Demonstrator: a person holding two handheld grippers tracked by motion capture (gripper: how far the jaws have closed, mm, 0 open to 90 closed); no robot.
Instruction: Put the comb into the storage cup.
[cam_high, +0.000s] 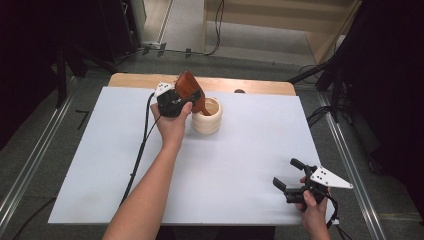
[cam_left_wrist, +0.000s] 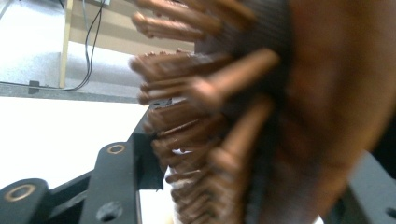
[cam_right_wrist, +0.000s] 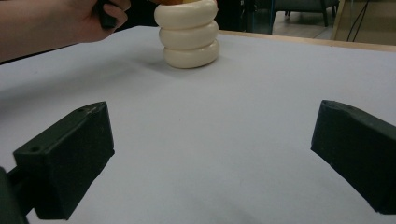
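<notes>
Nearest the person, the right gripper (cam_high: 289, 177) rests low over the white table sheet (cam_high: 240, 165) by its near right corner, just inside the front edge and close to the right edge. Its jaws stand wide apart with nothing between them; the right gripper view looks out between the two black pads over bare sheet towards the cup.

The middle of the sheet lies open (a broad clear stretch from the front edge up to the cup), crossed on the left side by the person's left forearm (cam_high: 150, 190) and the trailing cable (cam_high: 137, 160).

Farther off, the left gripper (cam_high: 186, 100) is raised just left of the ribbed cream cup (cam_high: 207, 117), which stands upright towards the back of the sheet, a little left of centre. A brown wooden hairbrush (cam_high: 190, 87) sits between its jaws, tilted, head up and handle angled down into the cup's mouth. In the left gripper view the brush (cam_left_wrist: 261, 116), blurred, bristles towards the left jaw, stands between the parted jaws; whether the pads press on it I cannot tell.

Behind the cup a strip of wooden tabletop (cam_high: 260, 86) marks the far edge.
</notes>
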